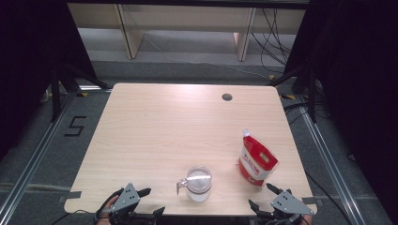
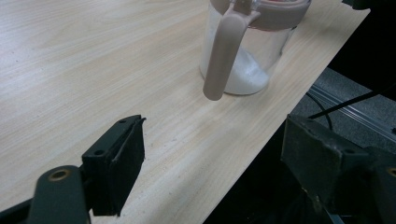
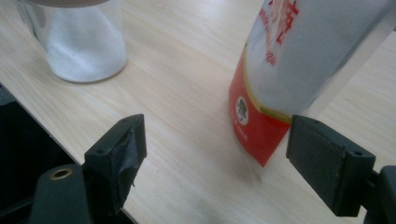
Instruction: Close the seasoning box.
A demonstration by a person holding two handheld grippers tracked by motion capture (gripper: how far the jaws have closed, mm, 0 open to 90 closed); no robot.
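Hovering at the near edge of the desk, both tongs stand with jaws spread wide and nothing between the pads.

Left tongs: jaws parted, empty, over the desk's front edge. Ahead of them and toward the right tongs stands the glass jar, upright, apart from the jaws. In the left gripper view the jar shows a pale brown lid band and a long handle of the same colour hanging down its side toward the tongs; white powder lies in the bottom.

Right tongs: jaws parted, empty. The red and white pouch stands upright just ahead of them, near but not touching. In the right gripper view the pouch sits beyond the jaw tips, closer to the right-hand pad; its lower corner is red with a round mark. The jar stands off to the left of these tongs, well apart from the pouch.

Jar lies roughly midway between the two tongs.
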